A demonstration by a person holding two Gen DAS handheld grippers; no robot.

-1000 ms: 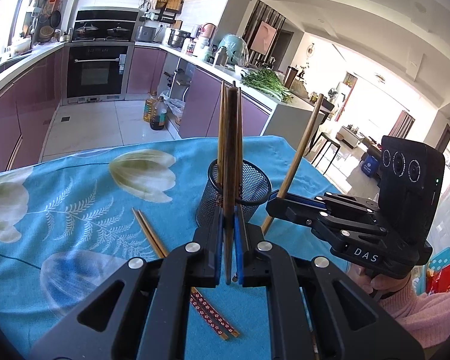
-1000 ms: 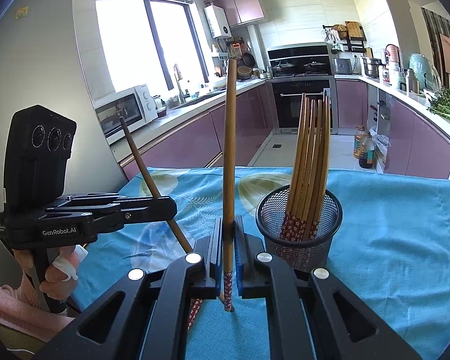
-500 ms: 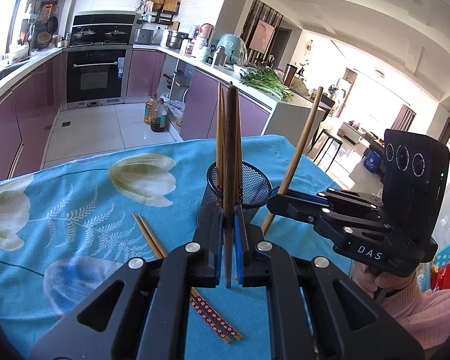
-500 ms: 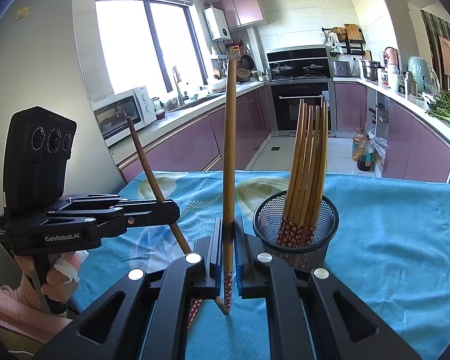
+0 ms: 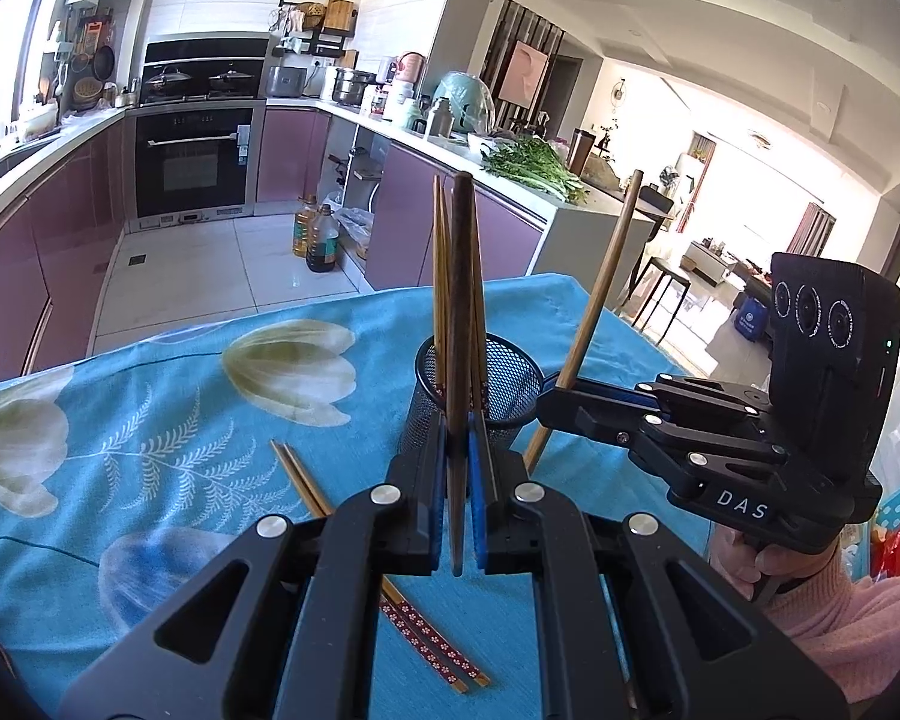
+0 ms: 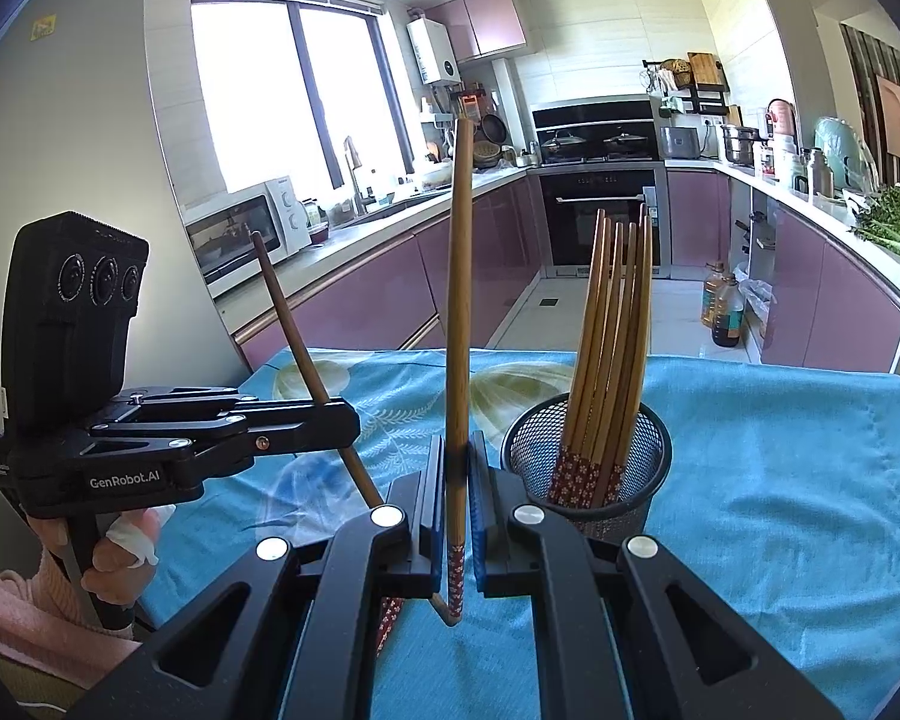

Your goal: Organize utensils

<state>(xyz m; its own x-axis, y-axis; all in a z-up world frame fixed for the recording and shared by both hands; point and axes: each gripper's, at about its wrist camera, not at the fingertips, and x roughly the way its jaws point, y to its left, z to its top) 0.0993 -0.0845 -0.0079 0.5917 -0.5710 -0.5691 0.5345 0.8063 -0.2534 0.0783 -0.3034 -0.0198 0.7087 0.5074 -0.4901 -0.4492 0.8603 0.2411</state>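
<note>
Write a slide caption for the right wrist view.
Right gripper clamps one upright wooden chopstick beside the black mesh holder of chopsticks on blue floral cloth.

Smooth brown wooden chopsticks (image 6: pixel 609 324) stand in a black wire-mesh metal holder (image 6: pixel 588 450); soft blue floral cloth (image 6: pixel 780 480) covers the tabletop; matt black plastic fingers (image 5: pixel 417 480) carry shiny metal rivets

I see a table under a blue floral cloth (image 5: pixel 168 432). A black mesh holder (image 6: pixel 588 474) stands on it, and a pair of chopsticks (image 5: pixel 384 570) lies flat on the cloth near it.
</note>
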